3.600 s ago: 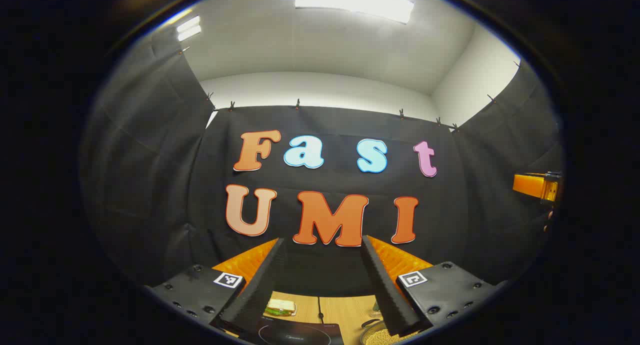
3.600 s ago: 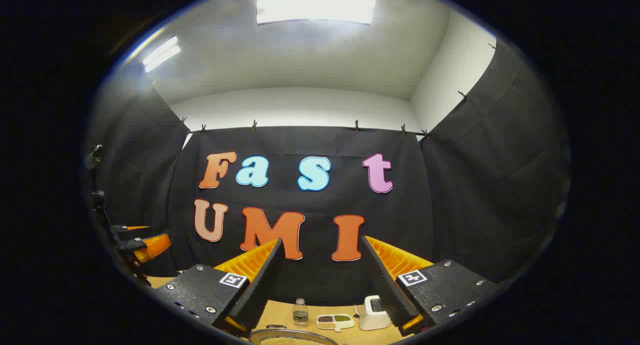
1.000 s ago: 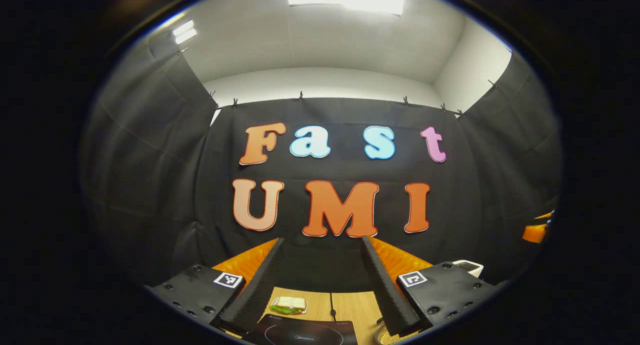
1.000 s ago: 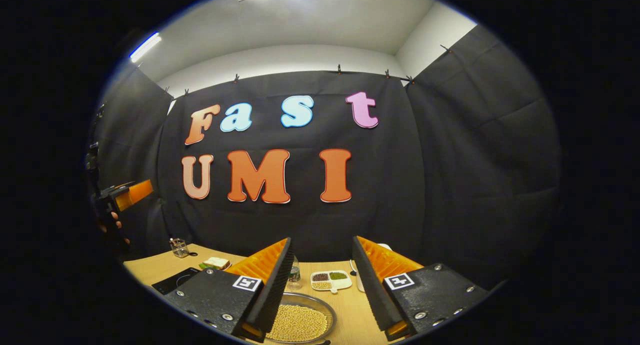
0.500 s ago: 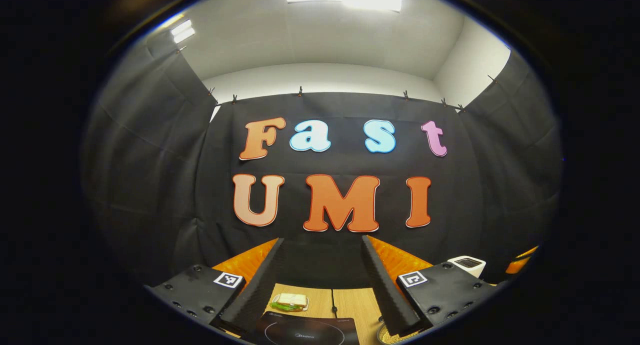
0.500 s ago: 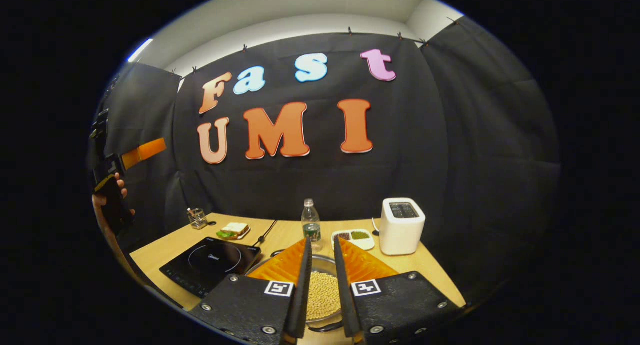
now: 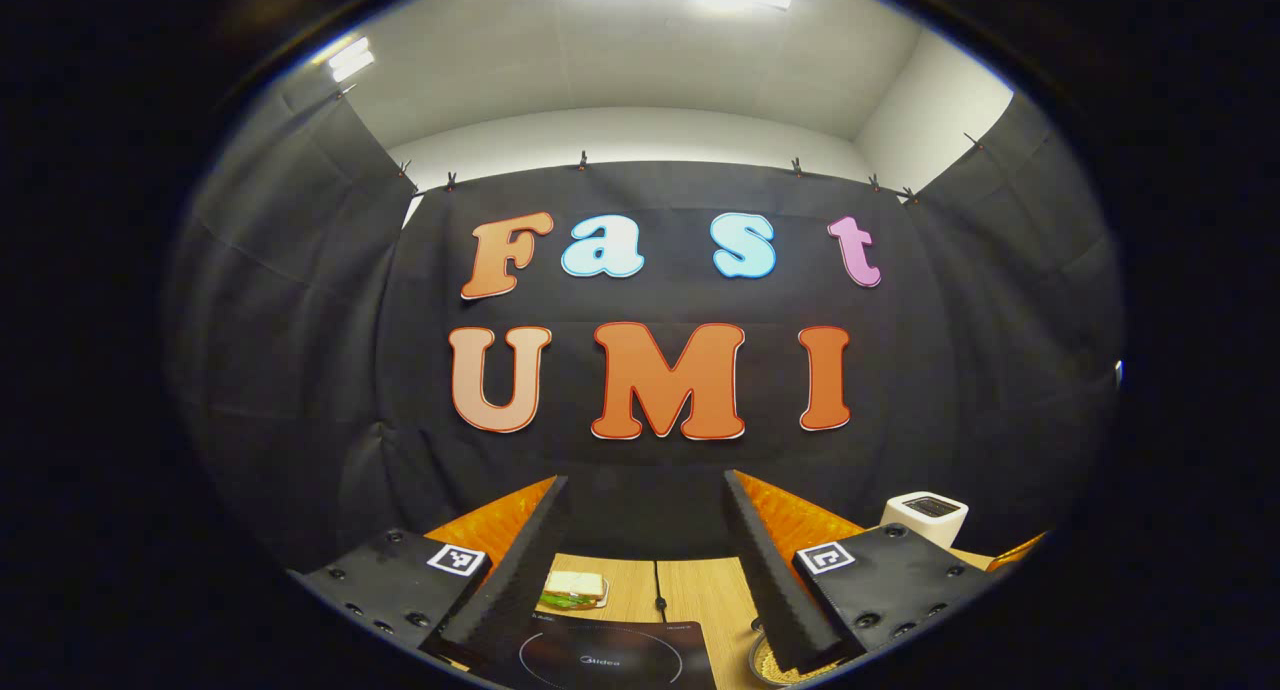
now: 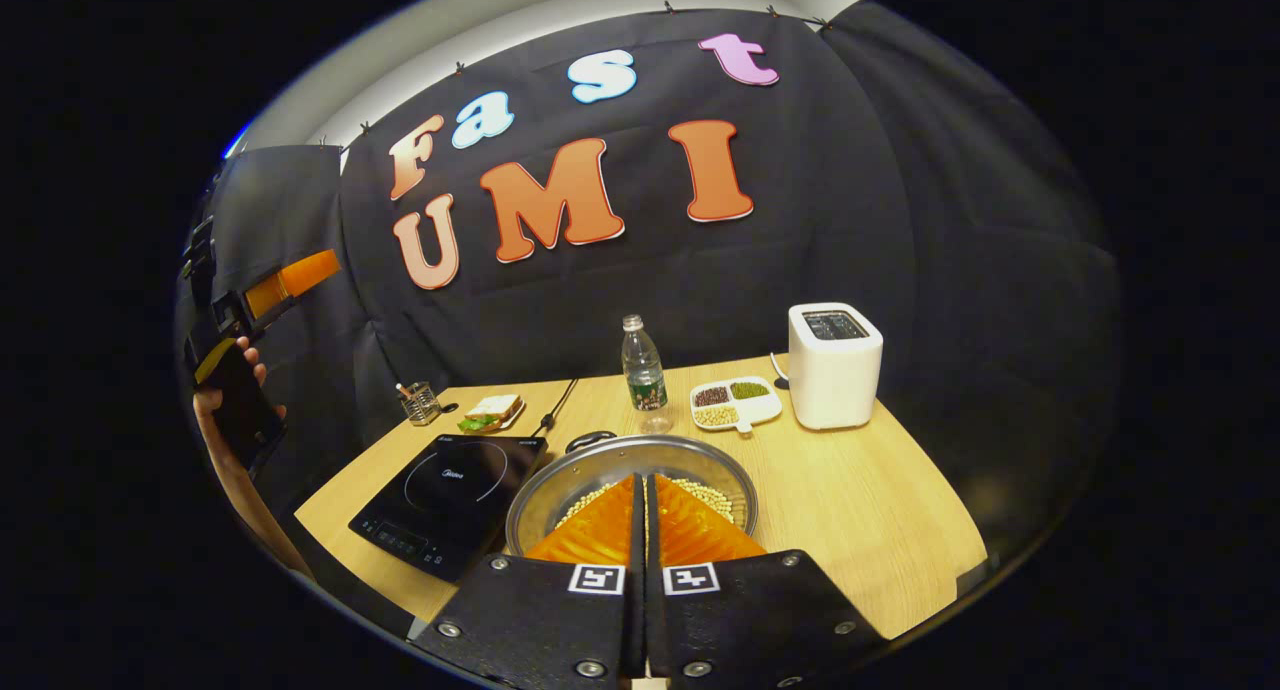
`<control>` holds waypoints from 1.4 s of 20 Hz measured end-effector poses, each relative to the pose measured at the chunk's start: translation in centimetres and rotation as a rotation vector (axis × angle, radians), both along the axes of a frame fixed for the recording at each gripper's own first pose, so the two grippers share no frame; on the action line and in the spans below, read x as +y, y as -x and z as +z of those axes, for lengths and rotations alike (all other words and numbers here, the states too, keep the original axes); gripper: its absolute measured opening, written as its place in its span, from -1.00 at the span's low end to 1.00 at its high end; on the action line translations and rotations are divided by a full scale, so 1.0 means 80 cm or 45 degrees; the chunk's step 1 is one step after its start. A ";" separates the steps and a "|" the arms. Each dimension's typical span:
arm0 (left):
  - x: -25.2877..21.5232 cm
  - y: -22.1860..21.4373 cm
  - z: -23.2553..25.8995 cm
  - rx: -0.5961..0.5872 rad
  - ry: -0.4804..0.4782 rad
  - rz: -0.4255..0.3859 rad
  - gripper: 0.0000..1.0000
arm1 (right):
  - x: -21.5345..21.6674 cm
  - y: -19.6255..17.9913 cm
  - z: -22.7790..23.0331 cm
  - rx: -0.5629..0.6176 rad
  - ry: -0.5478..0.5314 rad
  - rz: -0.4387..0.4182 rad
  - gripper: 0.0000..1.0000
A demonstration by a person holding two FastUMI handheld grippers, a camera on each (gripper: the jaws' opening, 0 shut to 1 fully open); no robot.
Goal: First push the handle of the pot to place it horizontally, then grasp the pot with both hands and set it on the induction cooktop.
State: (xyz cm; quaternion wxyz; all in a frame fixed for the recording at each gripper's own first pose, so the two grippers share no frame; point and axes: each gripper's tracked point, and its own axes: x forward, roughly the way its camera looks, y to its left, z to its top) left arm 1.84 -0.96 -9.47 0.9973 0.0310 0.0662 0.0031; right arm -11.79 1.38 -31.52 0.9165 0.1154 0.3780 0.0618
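Pot [image 8: 630, 470] sits beside the cooktop [image 8: 450, 500], unmoved; my right tongs [image 8: 643, 515] clenched empty above it, left tongs [image 7: 645, 570] released, nothing done.

The pot [image 8: 630, 470] is a wide, shallow metal pan holding pale beans, standing upright on the wooden counter [image 8: 880, 510] just right of the cooktop [image 8: 450, 500]. A dark looped handle [image 8: 590, 439] shows at its far rim; its exact tilt cannot be told. The cooktop is a flat black slab with a thin ring on its face and a row of controls along its near edge, lying askew near the counter's left edge.
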 end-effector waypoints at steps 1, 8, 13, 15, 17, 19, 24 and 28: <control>0.001 0.001 -0.002 0.003 0.003 0.002 0.95 | 0.003 0.007 -0.007 0.031 -0.025 0.002 -1.00; 0.001 0.005 -0.022 0.049 0.046 0.006 0.96 | 0.024 0.060 -0.059 0.278 -0.145 0.079 -1.00; 0.002 0.003 -0.032 0.069 0.051 0.001 0.96 | 0.054 0.103 -0.081 0.444 -0.232 0.161 -1.00; 0.002 0.002 -0.039 0.076 0.055 0.002 0.96 | 0.061 0.119 -0.098 0.517 -0.243 0.177 -1.00; 0.005 0.001 -0.042 0.086 0.059 0.005 0.96 | 0.068 0.130 -0.108 0.576 -0.254 0.187 -1.00; 0.007 0.001 -0.046 0.093 0.061 0.011 0.96 | 0.072 0.137 -0.116 0.629 -0.246 0.200 -0.99; 0.009 -0.002 -0.054 0.107 0.068 0.013 0.96 | 0.074 0.163 -0.127 0.796 -0.252 0.201 -1.00; 0.010 -0.003 -0.057 0.113 0.063 0.015 0.96 | 0.077 0.163 -0.151 0.890 -0.310 0.130 -0.99</control>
